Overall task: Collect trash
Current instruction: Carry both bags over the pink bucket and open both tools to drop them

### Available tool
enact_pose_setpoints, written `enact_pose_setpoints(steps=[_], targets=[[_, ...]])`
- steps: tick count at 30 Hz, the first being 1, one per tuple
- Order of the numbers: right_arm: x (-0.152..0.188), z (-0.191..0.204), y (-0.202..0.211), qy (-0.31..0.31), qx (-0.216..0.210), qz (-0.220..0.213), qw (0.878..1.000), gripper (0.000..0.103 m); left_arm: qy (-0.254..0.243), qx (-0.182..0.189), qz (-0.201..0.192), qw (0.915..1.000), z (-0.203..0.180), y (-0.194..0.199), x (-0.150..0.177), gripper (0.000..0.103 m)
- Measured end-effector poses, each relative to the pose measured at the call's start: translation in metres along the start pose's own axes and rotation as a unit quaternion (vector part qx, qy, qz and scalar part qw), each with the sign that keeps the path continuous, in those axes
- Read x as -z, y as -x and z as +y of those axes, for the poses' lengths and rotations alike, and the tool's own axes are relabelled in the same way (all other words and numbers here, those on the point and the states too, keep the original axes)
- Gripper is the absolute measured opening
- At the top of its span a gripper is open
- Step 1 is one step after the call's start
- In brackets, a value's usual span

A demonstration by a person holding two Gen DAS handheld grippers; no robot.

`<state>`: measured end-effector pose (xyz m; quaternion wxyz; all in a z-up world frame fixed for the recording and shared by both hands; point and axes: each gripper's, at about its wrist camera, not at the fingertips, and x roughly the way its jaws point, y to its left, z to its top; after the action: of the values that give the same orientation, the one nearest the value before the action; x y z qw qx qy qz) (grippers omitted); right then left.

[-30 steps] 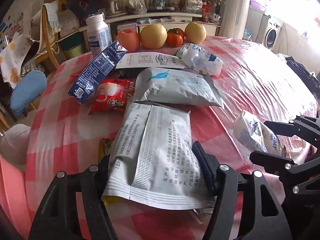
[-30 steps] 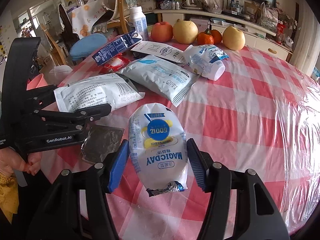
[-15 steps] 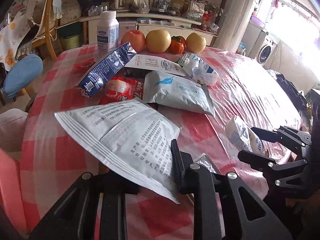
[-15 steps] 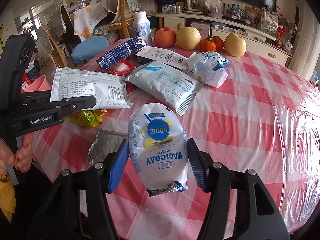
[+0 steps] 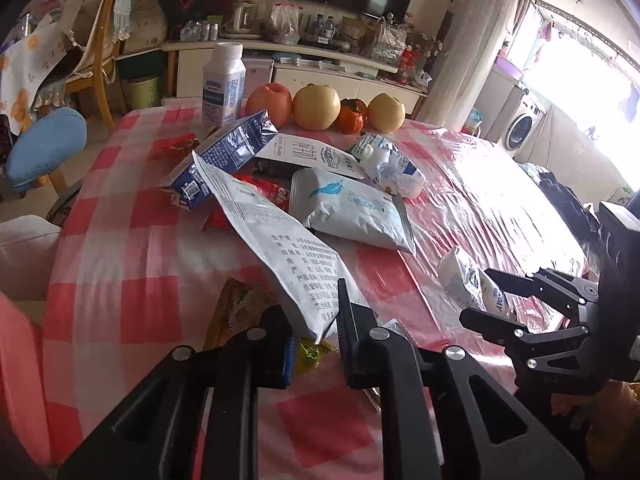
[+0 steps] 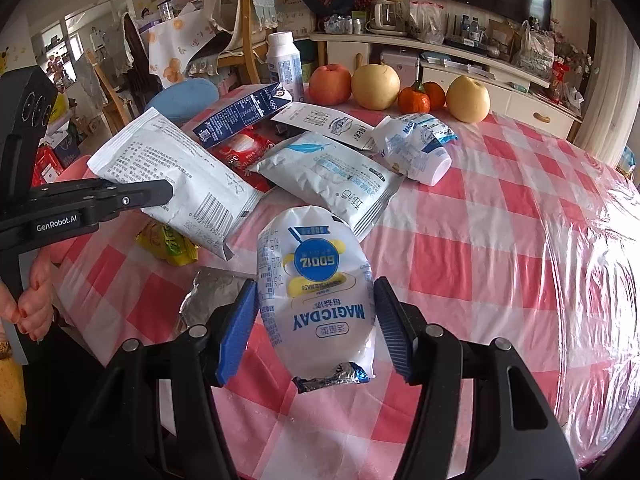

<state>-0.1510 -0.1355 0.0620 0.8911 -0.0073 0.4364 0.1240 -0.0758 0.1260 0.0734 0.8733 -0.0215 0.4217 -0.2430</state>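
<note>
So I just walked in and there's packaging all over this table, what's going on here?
A person is clearing trash with a gripper in each hand. The left gripper has just closed on a flat white packet and holds it off the checked tablecloth, above a yellow wrapper and a foil scrap. The right gripper is clamped on a white pouch. More packets, a blue carton and fruit remain on the table.

1. A flat white printed packet [image 6: 176, 176] is held tilted above the checked table
2. A puffy white MAGICDAY pouch [image 6: 316, 296] is gripped, its crimped end nearest the camera
</note>
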Motion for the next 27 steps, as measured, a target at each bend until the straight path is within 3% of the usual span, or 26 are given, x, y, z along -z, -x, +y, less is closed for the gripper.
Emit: enact_pose_setpoints(steps=[9,16,21,27], targets=[[-0.01,0.016,0.01,0.017,0.0,-0.017,1.0,0.06,0.039,-0.007,-0.044,0.9983,0.026,0.031,-0.005,0.015],[-0.037,0.05,0.013,0.023,-0.046,-0.034,0.998,0.06,0.08,-0.028,-0.099,0.9915,0.062,0.076,-0.006,0.015],[-0.067,0.114,0.006,0.058,-0.109,-0.043,0.991,0.06,0.13,-0.068,-0.144,0.9786,0.109,0.119,0.005,0.015],[-0.1,0.217,-0.009,0.123,-0.19,-0.042,0.973,0.06,0.226,-0.154,-0.182,0.9445,0.189,0.164,0.033,0.015]])
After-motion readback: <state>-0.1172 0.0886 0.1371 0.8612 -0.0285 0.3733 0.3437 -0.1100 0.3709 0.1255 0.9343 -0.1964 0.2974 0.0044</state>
